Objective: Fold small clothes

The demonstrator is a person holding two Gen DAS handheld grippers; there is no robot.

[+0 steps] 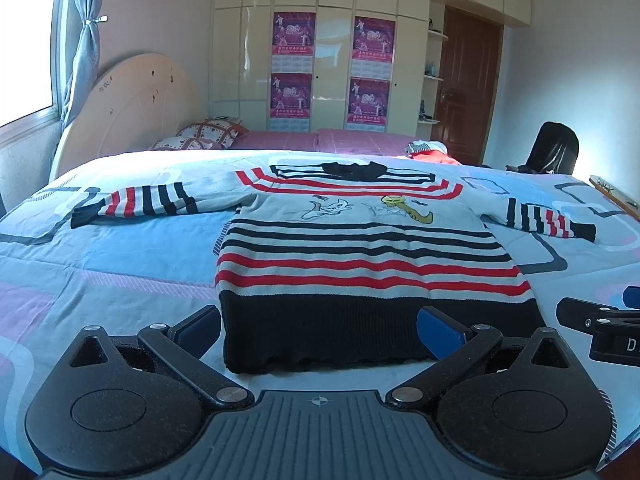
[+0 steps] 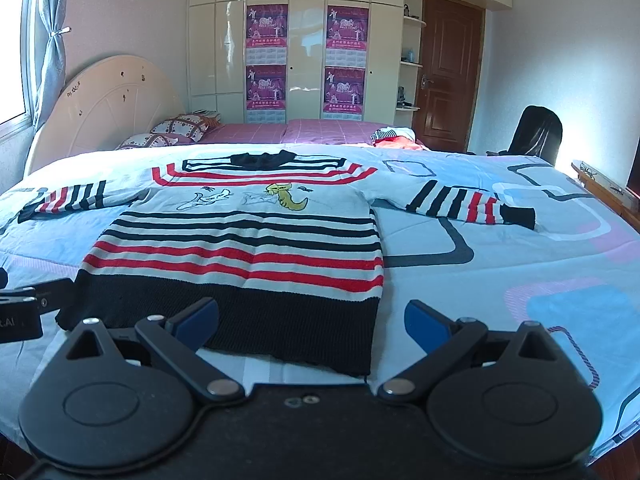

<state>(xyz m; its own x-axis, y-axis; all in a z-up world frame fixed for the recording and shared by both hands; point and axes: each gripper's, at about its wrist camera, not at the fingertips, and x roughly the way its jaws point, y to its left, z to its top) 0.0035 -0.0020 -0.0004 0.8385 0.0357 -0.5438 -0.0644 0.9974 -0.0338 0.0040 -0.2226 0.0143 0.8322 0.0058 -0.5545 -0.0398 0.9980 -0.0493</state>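
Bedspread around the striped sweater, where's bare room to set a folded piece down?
Free: the bedspread right of the sweater, below its right sleeve, and left of the body under the left sleeve. Crowded: the near hem, where both grippers sit.

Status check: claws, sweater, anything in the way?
Left claw open, right claw open, both at the hem. Striped sweater flat on the bed, sleeves spread, unfolded. Nothing in the way.

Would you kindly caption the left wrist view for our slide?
Open left gripper poised at the black hem of a striped child's sweater spread flat on the bed.
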